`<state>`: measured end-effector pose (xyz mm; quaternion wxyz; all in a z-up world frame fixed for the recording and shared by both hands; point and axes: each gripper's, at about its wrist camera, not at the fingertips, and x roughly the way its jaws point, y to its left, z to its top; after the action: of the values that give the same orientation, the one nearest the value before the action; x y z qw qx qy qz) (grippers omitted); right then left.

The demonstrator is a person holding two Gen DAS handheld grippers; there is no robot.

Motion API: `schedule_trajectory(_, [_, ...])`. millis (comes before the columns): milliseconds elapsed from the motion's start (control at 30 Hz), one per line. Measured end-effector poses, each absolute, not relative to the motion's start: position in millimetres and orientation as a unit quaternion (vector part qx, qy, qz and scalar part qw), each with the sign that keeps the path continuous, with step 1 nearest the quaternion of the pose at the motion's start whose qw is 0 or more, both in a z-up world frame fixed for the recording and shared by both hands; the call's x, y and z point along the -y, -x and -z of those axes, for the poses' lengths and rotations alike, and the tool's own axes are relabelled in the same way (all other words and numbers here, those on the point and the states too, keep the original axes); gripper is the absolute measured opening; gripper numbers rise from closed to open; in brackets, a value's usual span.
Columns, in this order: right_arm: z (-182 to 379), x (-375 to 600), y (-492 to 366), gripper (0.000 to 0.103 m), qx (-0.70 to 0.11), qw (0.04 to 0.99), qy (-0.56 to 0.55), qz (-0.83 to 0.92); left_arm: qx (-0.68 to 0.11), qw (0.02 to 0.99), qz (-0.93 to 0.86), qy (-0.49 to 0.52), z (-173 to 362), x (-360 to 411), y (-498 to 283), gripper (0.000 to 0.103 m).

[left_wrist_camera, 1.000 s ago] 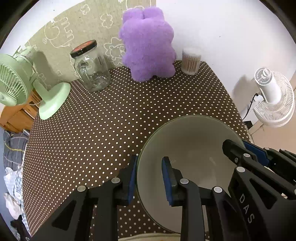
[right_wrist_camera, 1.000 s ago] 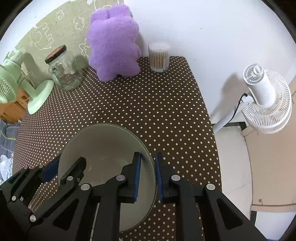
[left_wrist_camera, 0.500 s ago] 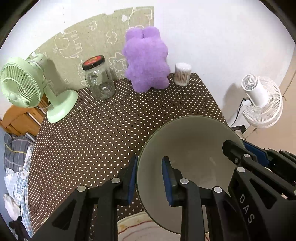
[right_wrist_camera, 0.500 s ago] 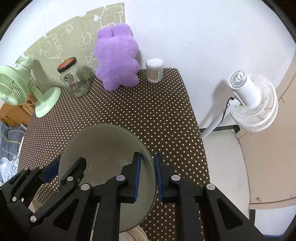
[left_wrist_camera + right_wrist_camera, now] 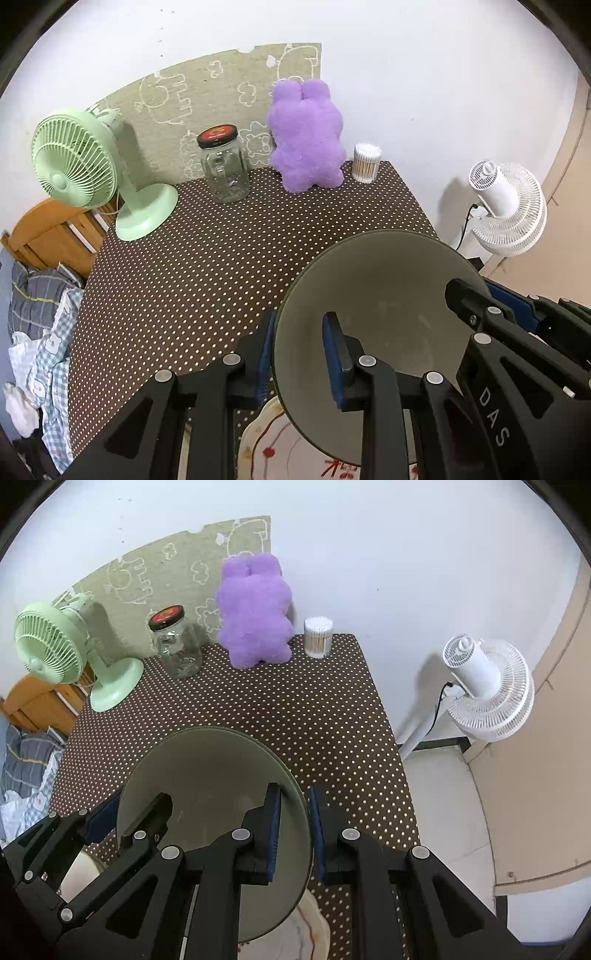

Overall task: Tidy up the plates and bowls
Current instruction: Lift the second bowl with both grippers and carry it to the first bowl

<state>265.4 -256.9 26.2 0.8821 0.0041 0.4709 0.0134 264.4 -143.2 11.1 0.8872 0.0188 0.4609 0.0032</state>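
The grey bowl (image 5: 376, 295) hangs in the air above the dotted surface (image 5: 221, 266), carried by both tools at once. The left hand-held gripper (image 5: 297, 354) pinches its left rim, jaws narrow, one pad inside and one outside. The right hand-held gripper (image 5: 293, 827) clamps the opposite rim the same way. A patterned plate (image 5: 273, 443) lies below, near the front edge.

To do this well, I would keep both grips level with each other so the rim does not twist or slip. Move both hands together, at matching height. Lower it centred over its stacking place before loosening either clamp.
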Motion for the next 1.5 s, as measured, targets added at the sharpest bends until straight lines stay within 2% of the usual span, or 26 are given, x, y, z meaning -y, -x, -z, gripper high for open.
schedule_trajectory(767, [-42,153,-192,0.019,-0.463,0.886,0.012,-0.012,-0.454,0.891,-0.009,0.003,-17,38,-186,0.024])
schedule_trajectory(1500, [1,69,-160,0.019,-0.501,0.865,0.021,-0.036,-0.494,0.869,-0.028,0.009,25,-34,-155,0.024])
